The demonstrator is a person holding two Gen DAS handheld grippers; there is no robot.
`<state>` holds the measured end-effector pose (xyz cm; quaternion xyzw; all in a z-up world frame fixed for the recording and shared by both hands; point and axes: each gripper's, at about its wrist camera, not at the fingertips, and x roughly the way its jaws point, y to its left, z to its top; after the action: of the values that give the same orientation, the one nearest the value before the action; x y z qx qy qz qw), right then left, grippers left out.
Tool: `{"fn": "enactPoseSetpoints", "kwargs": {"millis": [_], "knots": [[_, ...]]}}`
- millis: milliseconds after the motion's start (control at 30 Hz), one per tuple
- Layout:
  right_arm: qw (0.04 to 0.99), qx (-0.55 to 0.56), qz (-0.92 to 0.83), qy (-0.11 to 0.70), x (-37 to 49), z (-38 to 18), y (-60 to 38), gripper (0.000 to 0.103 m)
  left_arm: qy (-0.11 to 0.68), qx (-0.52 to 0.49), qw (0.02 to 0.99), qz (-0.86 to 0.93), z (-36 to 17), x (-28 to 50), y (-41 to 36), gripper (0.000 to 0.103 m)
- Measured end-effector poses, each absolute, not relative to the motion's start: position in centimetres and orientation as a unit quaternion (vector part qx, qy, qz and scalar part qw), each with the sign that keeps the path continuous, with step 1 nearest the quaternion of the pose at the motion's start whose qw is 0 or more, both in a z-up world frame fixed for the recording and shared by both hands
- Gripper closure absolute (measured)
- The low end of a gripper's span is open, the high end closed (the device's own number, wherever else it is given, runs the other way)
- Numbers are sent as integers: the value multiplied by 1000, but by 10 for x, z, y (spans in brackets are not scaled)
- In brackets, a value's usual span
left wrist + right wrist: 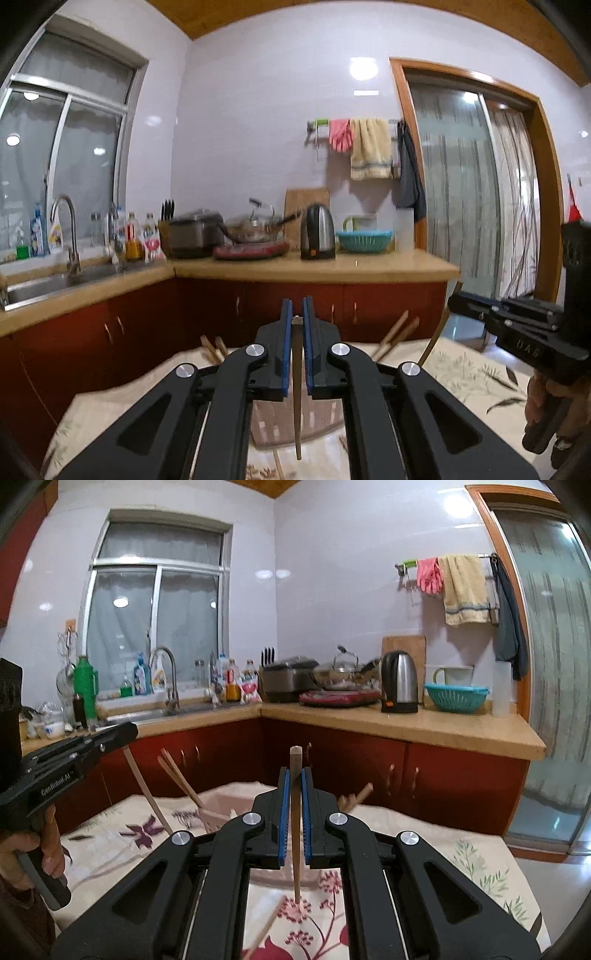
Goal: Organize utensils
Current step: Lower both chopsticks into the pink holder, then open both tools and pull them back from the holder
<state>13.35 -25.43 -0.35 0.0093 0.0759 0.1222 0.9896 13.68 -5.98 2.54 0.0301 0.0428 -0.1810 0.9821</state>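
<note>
My left gripper is shut on a dark wooden chopstick that hangs point-down over a pinkish utensil holder on the floral tablecloth. Several chopsticks lean out of the holder. My right gripper is shut on a lighter wooden chopstick, held upright with its tip just above the cloth. The holder with leaning chopsticks lies behind my right fingers. The right gripper also shows in the left wrist view, and the left gripper in the right wrist view, with a chopstick below it.
A loose chopstick lies on the tablecloth near the right gripper. Beyond the table is a kitchen counter with a kettle, a teal basket, a cooker and a sink. A glass door stands at the right.
</note>
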Motion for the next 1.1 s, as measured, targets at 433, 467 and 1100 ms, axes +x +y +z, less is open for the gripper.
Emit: {"fn": "enactPoseSetpoints", "kwargs": {"millis": [433,467,1100], "knots": [[991,29,132,5,170,31,-261,96,-50,31,986,-154,72,156,-56,97],[991,30,131,4,178,28,-261,96,-53,33,987,-148,69,162,-57,97],[988,19,131,84,190,-50,-238,60,49,28,990,-132,-19,189,-59,40]]}}
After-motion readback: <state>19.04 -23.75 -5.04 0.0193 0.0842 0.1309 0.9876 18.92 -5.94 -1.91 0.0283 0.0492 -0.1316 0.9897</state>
